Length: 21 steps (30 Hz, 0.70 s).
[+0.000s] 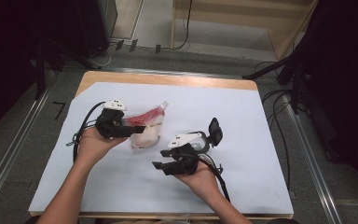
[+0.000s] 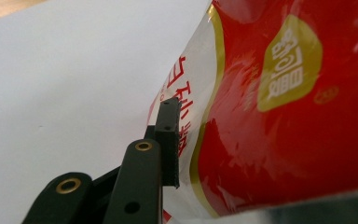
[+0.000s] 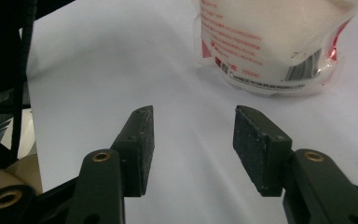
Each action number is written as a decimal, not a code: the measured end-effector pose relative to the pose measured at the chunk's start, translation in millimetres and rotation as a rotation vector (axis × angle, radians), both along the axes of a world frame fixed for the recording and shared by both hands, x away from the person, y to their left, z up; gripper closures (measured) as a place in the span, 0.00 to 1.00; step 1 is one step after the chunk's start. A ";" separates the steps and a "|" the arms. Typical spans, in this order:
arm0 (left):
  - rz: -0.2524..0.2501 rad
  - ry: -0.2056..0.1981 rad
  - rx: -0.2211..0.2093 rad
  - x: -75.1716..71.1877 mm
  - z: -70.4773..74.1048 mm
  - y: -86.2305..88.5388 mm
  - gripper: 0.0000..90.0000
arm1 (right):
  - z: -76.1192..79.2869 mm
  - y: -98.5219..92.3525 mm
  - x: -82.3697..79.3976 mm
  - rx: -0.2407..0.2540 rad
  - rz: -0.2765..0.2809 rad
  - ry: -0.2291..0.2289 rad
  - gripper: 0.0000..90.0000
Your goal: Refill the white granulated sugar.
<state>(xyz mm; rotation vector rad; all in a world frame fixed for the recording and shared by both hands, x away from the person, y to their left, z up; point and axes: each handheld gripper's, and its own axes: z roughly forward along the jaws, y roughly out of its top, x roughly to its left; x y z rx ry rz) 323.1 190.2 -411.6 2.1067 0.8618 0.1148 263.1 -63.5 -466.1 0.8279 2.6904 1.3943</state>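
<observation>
Centrally on the white-covered counter (image 1: 242,140), our left tongs (image 1: 137,129) clamp the red pouch (image 1: 148,127) bearing red Chinese print and a barcode; our right tongs (image 1: 161,164) gape empty nearby.

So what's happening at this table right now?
A person works at a table covered with a white sheet, a tool in each hand. The left tool is at a red and clear pouch of white granules that stands upright on the sheet, one pad against its printed face. The right tool hangs open a little way off, holding nothing, its jaws pointed toward the pouch.
</observation>
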 end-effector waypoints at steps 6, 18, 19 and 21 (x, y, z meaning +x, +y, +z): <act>0.020 -0.008 -0.008 -0.8 -1.4 -1.1 0.87 | -1.8 2.4 -3.1 0.007 0.003 -0.012 0.53; 0.006 0.011 0.069 -4.2 22.1 -17.1 1.00 | -3.4 0.9 -6.4 0.009 -0.003 -0.015 0.59; -0.001 0.017 0.059 -4.1 24.0 -15.9 1.00 | -3.4 1.0 -6.6 0.008 -0.003 -0.020 0.59; -0.007 0.021 0.015 -6.4 29.5 -13.0 1.00 | -4.0 0.8 -6.3 0.006 -0.008 -0.022 0.59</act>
